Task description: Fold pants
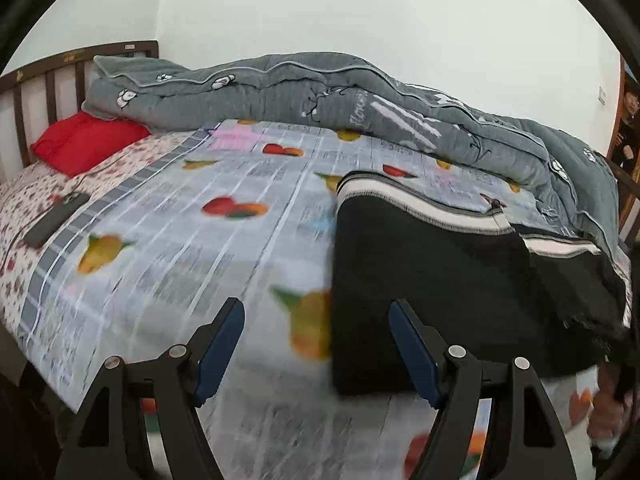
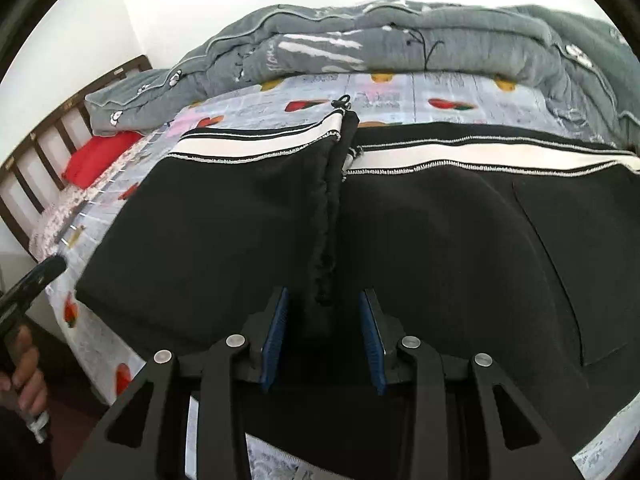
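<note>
A: Black pants (image 2: pixel 440 248), white-striped waistband (image 2: pixel 480 158) on the far side, spread flat on the fruit-print bedsheet (image 1: pixel 200 248). Centre seam runs toward the right gripper (image 2: pixel 324 300)

B: Right jaws?

A: Parted, blue pads (image 2: pixel 280 320) on either side of the raised seam ridge. Cloth sits between them, but the pads are not pressed onto it

B: Left gripper (image 1: pixel 316 312)?

A: Jaws wide apart, nothing in them. It hangs over the sheet at the pants' left edge; one fingertip is over black fabric, the other over bare sheet. Frame is blurred

B: Surroundings?

A: Grey quilt (image 1: pixel 360 96) bunched along the wall side of the bed. Red pillow (image 1: pixel 84 140) by the wooden headboard (image 1: pixel 52 80). Dark phone (image 1: pixel 56 218) on the floral sheet (image 1: pixel 24 240), well apart from the pants
</note>
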{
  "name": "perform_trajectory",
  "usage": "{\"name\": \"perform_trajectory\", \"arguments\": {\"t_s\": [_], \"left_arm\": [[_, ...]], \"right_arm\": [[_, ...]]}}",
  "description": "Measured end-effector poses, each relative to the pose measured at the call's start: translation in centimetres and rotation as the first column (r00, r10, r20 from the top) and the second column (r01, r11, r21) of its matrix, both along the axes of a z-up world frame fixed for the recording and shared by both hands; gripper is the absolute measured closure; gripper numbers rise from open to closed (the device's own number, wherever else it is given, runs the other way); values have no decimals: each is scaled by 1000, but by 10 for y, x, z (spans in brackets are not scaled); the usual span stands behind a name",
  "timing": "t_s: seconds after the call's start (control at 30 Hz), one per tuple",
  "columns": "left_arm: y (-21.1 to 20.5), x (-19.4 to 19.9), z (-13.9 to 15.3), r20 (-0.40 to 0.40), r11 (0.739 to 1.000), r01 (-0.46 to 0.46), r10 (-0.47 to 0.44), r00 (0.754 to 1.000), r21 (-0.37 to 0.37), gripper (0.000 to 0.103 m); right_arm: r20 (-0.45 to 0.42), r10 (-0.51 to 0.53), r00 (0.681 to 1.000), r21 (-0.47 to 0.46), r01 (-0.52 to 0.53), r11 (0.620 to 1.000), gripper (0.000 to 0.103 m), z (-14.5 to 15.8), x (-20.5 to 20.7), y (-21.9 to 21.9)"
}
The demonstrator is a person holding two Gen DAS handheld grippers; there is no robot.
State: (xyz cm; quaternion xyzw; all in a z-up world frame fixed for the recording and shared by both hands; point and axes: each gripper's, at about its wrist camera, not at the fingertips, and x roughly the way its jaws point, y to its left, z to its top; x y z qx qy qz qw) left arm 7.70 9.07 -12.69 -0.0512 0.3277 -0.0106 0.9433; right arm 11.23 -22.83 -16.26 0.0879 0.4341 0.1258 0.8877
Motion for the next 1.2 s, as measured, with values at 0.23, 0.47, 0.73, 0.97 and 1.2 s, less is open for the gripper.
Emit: {"name": "perform_trajectory", "arguments": {"t_s": [0.23, 0.47, 0.73, 0.97, 1.2], "left_arm": [[-18, 31, -45, -154, 999, 21, -26, 988, -33, 28], [-3, 36, -19, -115, 985, 78, -96, 989, -153, 32], [-12, 102, -11, -159, 987, 98, -118, 980, -128, 36], [-10, 165, -40, -308, 961, 121, -197, 931, -248, 47], [-20, 186, -45, -322, 954, 150, -232, 918, -258, 63]], "right_arm": [[99, -102, 990, -54, 108, 993, 56, 39, -37, -63], [132, -351, 927, -158, 369, 916, 38, 40, -72, -179], [15, -544, 839, -16, 544, 839, 38, 5, -71, -273], [-40, -538, 842, 102, 539, 836, 38, -20, -35, -283], [-35, -588, 808, 115, 588, 801, 38, -26, -1, -297]]}}
